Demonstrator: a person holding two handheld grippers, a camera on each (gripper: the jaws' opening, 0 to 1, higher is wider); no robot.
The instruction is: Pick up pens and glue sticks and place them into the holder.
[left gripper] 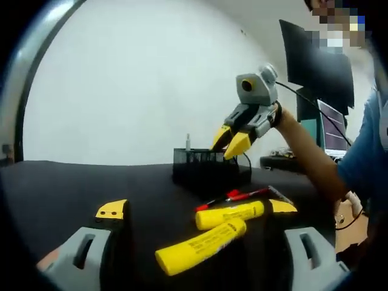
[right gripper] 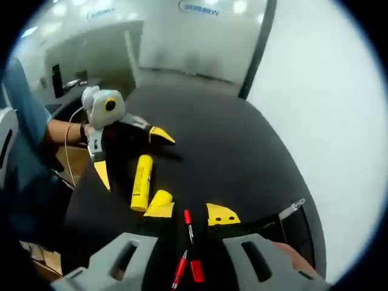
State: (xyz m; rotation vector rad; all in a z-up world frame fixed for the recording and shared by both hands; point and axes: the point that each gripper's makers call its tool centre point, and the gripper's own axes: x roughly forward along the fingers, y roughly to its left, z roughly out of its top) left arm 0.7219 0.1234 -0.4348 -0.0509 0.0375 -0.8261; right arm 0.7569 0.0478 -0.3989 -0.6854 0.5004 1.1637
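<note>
A black mesh holder [left gripper: 206, 163] stands on a black bench [left gripper: 73, 182], well back from the left claw's camera. One slim pen with a pale cap [left gripper: 188, 142] stands upright inside it, poking above the rim. In the right gripper view the same holder [right gripper: 297, 230] sits at the lower right edge, and that pen [right gripper: 292, 209] leans out of it toward the upper right.

The right claw [left gripper: 231, 142] hangs in the air just above the holder's right side, its yellow tips close together but with a narrow gap, gripping nothing. A person's forearm [left gripper: 309, 151] extends from it to the right, ending at a blue sleeve [left gripper: 364, 151].

On the bench, in front of the holder, lie two yellow glue sticks side by side: the nearer one [left gripper: 200, 245] and the farther one [left gripper: 230, 215]. Just behind them lies a red pen [left gripper: 233, 197] with a black section. All three lie loose, outside the holder.

The left claw [left gripper: 197, 209] has its jaws spread wide apart, the glue sticks lying between and ahead of them, untouched. In the right gripper view it [right gripper: 136, 154] stands spread over one glue stick [right gripper: 141, 182], and two red pens [right gripper: 189, 227] lie between the right claw's own open yellow tips.

A dark monitor [left gripper: 315, 66] stands behind the person, before a white wall [left gripper: 133, 79].
</note>
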